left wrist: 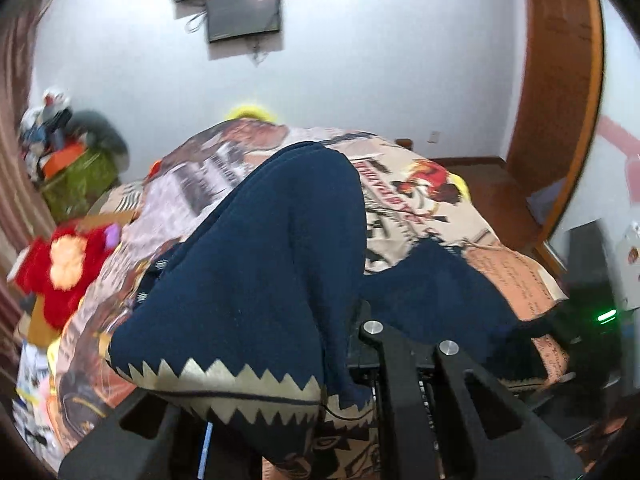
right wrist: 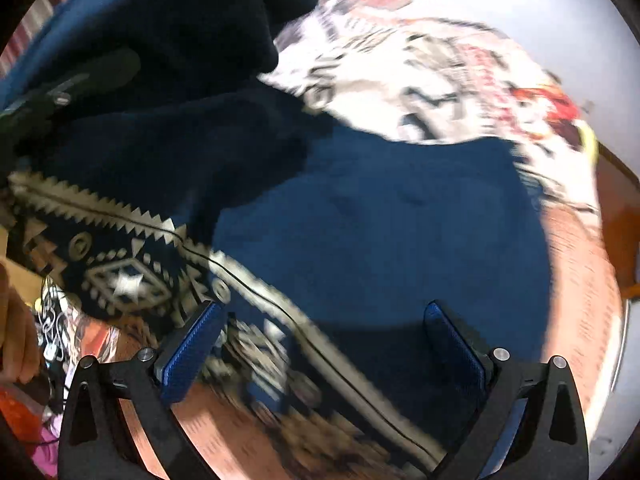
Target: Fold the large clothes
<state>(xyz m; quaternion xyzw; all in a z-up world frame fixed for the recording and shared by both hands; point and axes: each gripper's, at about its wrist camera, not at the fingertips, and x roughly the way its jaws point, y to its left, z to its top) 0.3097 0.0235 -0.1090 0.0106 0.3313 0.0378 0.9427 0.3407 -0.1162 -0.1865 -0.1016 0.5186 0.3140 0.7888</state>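
A large navy garment with a cream zigzag-patterned hem lies on a bed with a printed cover. My left gripper is shut on the navy garment's hem, which drapes over its fingers and hides the tips. In the right wrist view the navy garment spreads across the cover, its patterned hem at the left. My right gripper is open just above the cloth, its blue pads wide apart with nothing between them. The left gripper shows at the upper left, under raised cloth.
A red plush toy and a green basket of items lie left of the bed. Two dark screens hang on the far wall. A wooden door frame stands right. A bare hand shows at the left edge.
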